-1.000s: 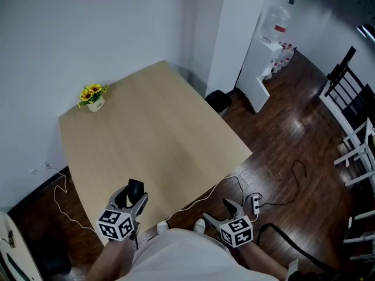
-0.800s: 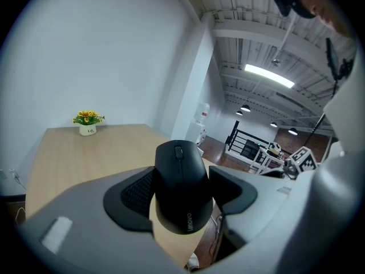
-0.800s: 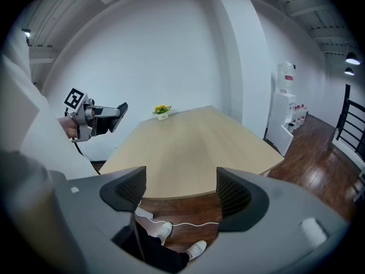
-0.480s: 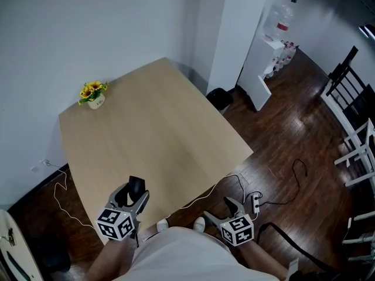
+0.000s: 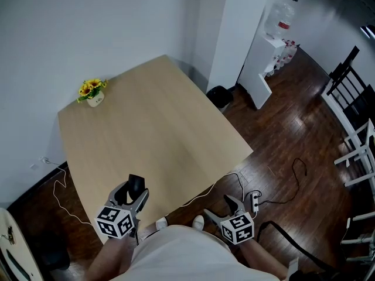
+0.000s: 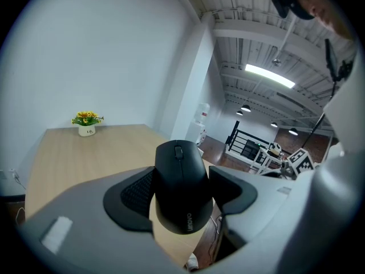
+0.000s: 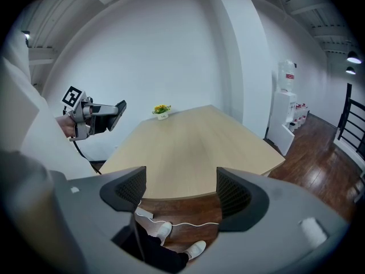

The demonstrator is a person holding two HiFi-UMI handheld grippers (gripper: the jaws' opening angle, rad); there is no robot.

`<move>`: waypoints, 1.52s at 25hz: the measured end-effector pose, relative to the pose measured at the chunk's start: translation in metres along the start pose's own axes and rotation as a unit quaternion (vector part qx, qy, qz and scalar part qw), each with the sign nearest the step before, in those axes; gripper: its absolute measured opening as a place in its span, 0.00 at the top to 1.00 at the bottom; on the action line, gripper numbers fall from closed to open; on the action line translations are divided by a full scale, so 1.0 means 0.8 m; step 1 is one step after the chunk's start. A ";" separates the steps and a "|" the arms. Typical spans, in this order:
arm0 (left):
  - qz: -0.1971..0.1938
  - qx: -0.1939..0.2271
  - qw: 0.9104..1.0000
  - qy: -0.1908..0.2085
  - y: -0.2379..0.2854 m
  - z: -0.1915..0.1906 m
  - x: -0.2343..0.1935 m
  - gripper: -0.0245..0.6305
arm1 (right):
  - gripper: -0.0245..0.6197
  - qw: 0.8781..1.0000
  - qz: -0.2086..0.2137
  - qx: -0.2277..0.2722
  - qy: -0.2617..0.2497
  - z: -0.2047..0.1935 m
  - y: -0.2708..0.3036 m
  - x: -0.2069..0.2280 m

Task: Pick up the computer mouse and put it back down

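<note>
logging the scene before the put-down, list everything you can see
computer mouse: one, black, between the jaws of the left tongs, at the near table edge
table: one, light wood, centre
flower pot: one, white with yellow flowers, far left table corner
water dispenser: one, white, bottle on top, by the far wall
power strip: one, white, on the dark floor
chairs: at least two, dark and white, right edge
left tongs: one, grey, shut on the mouse
right tongs: one, grey, open, empty
</note>
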State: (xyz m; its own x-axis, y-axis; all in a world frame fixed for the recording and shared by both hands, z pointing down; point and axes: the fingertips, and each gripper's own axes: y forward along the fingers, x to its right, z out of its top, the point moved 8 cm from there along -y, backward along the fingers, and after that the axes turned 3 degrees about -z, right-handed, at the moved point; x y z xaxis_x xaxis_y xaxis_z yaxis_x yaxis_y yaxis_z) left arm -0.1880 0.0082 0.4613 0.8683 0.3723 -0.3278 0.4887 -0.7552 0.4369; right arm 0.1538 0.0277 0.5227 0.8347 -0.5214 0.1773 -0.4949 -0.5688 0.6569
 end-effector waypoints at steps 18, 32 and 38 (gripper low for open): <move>0.066 -0.216 0.974 -0.029 0.167 -0.175 -0.118 0.53 | 0.35 0.999 -0.033 -0.019 0.015 -0.016 -0.013 0.019; 0.078 -0.286 0.955 -0.002 0.198 -0.222 -0.140 0.52 | 0.35 0.998 -0.042 -0.040 0.030 -0.037 -0.024 0.020; 0.052 -0.243 0.969 0.012 0.165 -0.195 -0.122 0.43 | 0.35 0.999 -0.027 -0.036 0.017 -0.024 -0.014 0.015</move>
State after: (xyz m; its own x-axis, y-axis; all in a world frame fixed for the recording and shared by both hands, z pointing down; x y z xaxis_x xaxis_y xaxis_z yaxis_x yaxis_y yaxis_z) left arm -0.1951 -0.0432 0.6818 0.9138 0.3241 -0.2446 0.3761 -0.4486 0.8107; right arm 0.1737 0.0400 0.5317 0.8675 -0.4697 0.1639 -0.4317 -0.5470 0.7173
